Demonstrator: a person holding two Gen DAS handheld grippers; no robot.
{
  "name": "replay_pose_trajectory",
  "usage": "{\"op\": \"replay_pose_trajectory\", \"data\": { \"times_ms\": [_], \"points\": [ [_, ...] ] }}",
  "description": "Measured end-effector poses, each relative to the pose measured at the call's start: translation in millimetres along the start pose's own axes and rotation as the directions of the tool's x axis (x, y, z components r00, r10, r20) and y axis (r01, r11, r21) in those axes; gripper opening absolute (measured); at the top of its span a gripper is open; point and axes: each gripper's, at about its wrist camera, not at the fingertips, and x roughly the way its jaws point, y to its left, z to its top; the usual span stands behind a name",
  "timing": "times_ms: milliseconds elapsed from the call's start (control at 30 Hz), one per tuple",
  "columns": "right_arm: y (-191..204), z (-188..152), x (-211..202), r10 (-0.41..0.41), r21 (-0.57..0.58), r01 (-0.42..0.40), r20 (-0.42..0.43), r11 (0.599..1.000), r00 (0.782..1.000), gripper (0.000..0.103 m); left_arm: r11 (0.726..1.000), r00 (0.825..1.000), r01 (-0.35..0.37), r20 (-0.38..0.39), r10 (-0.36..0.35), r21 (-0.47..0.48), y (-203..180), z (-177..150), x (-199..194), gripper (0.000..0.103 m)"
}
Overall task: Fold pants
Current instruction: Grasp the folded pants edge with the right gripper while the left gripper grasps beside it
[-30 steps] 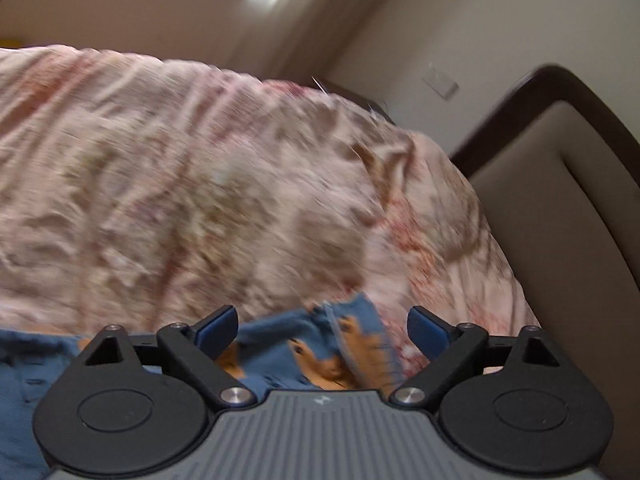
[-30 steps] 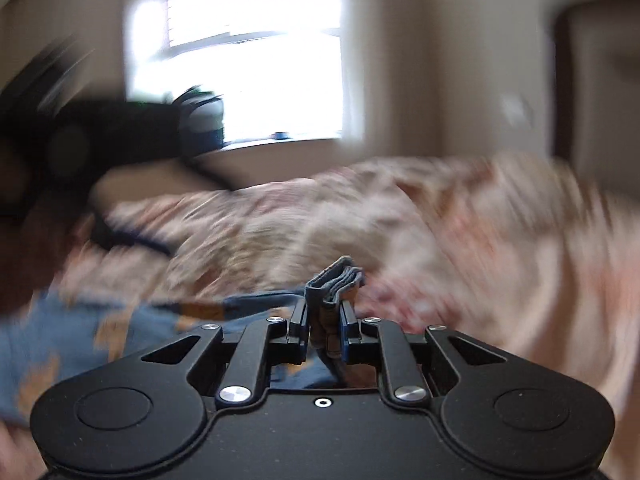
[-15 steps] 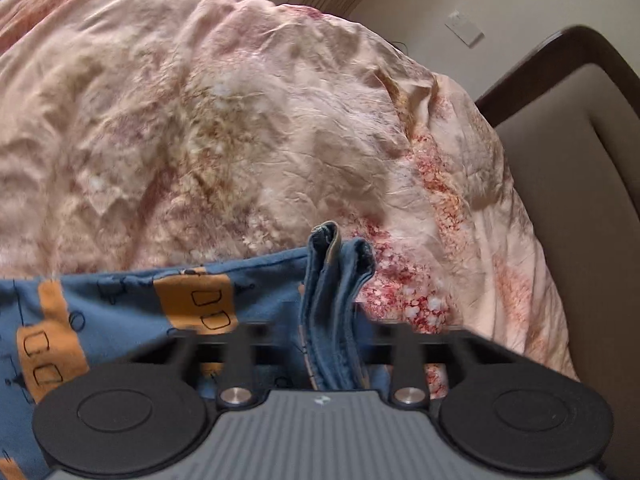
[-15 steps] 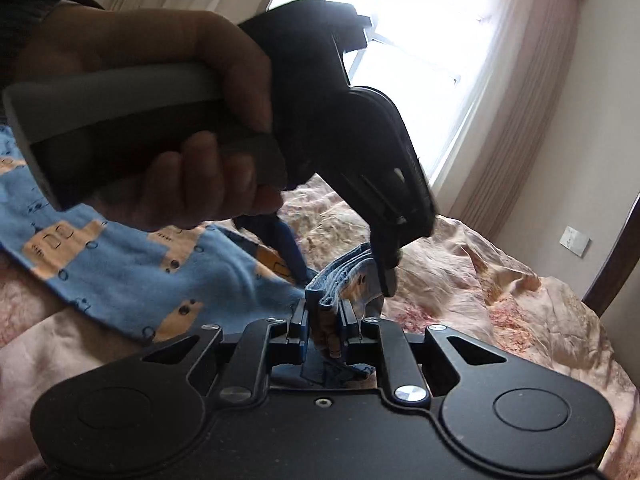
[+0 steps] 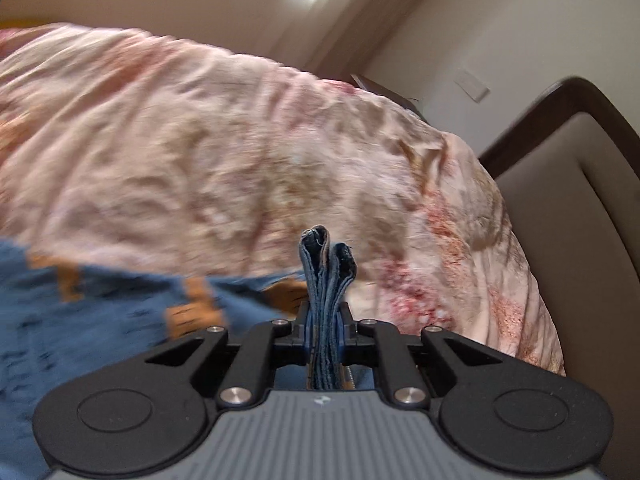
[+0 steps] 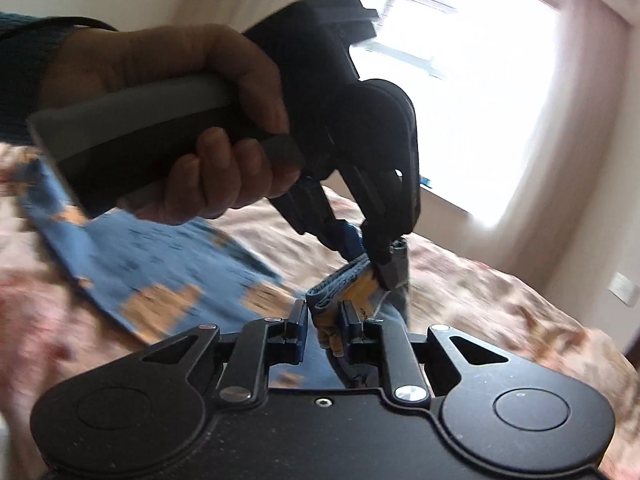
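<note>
Floral bedspread (image 5: 248, 148) covers the bed beside a padded headboard (image 5: 576, 216). Blue patterned pants (image 6: 160, 264) lie across it, trailing leftward. Left gripper (image 5: 325, 328), jaws just closed, pinches the bunched waistband (image 5: 326, 264); right gripper (image 6: 322, 322) pinches it alongside.

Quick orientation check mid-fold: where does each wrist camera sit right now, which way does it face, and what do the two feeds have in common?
Left wrist: sits on the left claw, facing along its fingers across the floral bedspread toward the headboard; own claw shut on the pants.
Right wrist: sits on the right claw, facing the window; shows own claw shut on the pants, plus the left hand with the left claw.
Shared: pants, bedspread, left claw.
</note>
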Motion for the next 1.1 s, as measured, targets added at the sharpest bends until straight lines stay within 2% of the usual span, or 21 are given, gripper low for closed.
{"op": "replay_pose_trajectory", "data": {
  "times_ms": [233, 367, 400, 500, 667, 767, 800, 833, 900, 1000, 1100],
  "points": [
    [50, 16, 3, 0.172, -0.117, -0.170, 0.006, 0.979, 0.985, 0.016, 0.992, 0.999, -0.046, -0.001, 0.046, -0.115, 67, -25, -26, 0.013],
    [62, 16, 14, 0.200, -0.102, -0.202, -0.034, 0.974, 0.979, 0.016, 0.987, 0.999, -0.042, -0.035, 0.037, -0.158, 95, -37, -18, 0.013],
    [62, 15, 18, 0.199, -0.090, -0.203, -0.051, 0.975, 0.979, 0.019, 0.986, 0.998, -0.040, -0.045, 0.033, -0.164, 100, -40, -14, 0.013],
    [59, 8, 30, 0.214, -0.050, -0.220, -0.099, 0.974, 0.972, 0.040, 0.978, 0.999, -0.017, -0.049, 0.007, -0.209, 114, -49, -5, 0.012],
    [60, -9, 40, 0.257, 0.011, -0.259, -0.161, 0.966, 0.953, 0.041, 0.965, 0.999, 0.039, -0.022, -0.047, -0.260, 130, -55, -4, 0.013],
    [48, -10, 29, 0.208, 0.041, -0.205, -0.062, 0.978, 0.976, 0.042, 0.970, 0.999, 0.036, 0.000, -0.038, -0.242, 128, -58, -10, 0.013],
    [45, -10, 27, 0.164, 0.029, -0.163, -0.036, 0.986, 0.986, 0.048, 0.971, 0.999, 0.035, 0.005, -0.035, -0.235, 127, -58, -11, 0.013],
    [42, -10, 26, 0.115, 0.013, -0.115, -0.026, 0.993, 0.993, 0.061, 0.973, 0.999, 0.034, 0.006, -0.033, -0.230, 127, -59, -11, 0.013],
    [34, -13, 33, 0.046, -0.013, -0.047, -0.041, 0.999, 0.998, 0.071, 0.973, 0.999, 0.038, 0.010, -0.037, -0.228, 128, -60, -12, 0.013],
    [20, -24, 49, -0.017, 0.001, 0.017, -0.081, 1.000, 0.997, 0.070, 0.966, 0.998, 0.059, 0.016, -0.057, -0.252, 134, -61, -11, 0.013],
    [17, -35, 58, -0.011, 0.010, 0.013, -0.122, 1.000, 0.992, 0.070, 0.961, 0.998, 0.067, 0.016, -0.065, -0.267, 138, -63, -11, 0.013]
  ]
}}
